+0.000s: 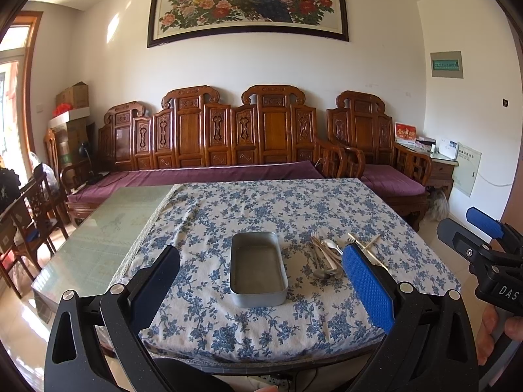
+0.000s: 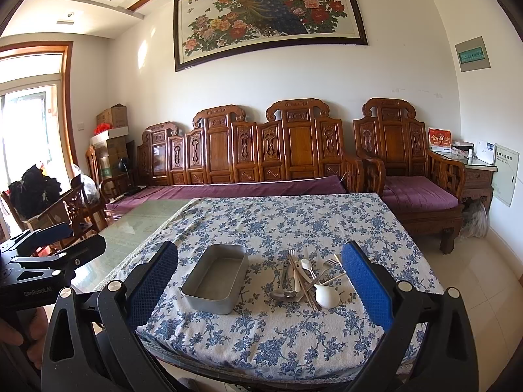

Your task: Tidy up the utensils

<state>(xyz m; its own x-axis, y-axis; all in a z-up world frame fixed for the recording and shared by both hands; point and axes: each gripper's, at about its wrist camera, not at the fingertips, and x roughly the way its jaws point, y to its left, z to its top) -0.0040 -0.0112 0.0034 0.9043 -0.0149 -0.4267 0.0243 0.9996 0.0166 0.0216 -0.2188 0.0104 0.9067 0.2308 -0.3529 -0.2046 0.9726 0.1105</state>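
Observation:
An empty grey metal tin (image 1: 258, 269) (image 2: 215, 277) sits on the blue-flowered tablecloth (image 1: 278, 209) (image 2: 294, 222). To its right lies a pile of utensils (image 1: 328, 256) (image 2: 304, 277): metal spoons and forks, chopsticks and a white spoon (image 2: 327, 295). My left gripper (image 1: 261, 289) is open and empty, held before the table's near edge in front of the tin. My right gripper (image 2: 260, 285) is open and empty too, in front of the tin and the pile. Each gripper shows at the edge of the other's view, the right one (image 1: 483, 228) and the left one (image 2: 52, 248).
The cloth covers the right part of a glass-topped table (image 1: 108, 228) (image 2: 143, 222). A carved wooden sofa with purple cushions (image 1: 209, 150) (image 2: 248, 163) stands behind it. Wooden chairs (image 1: 29, 209) stand to the left, tiled floor to the right.

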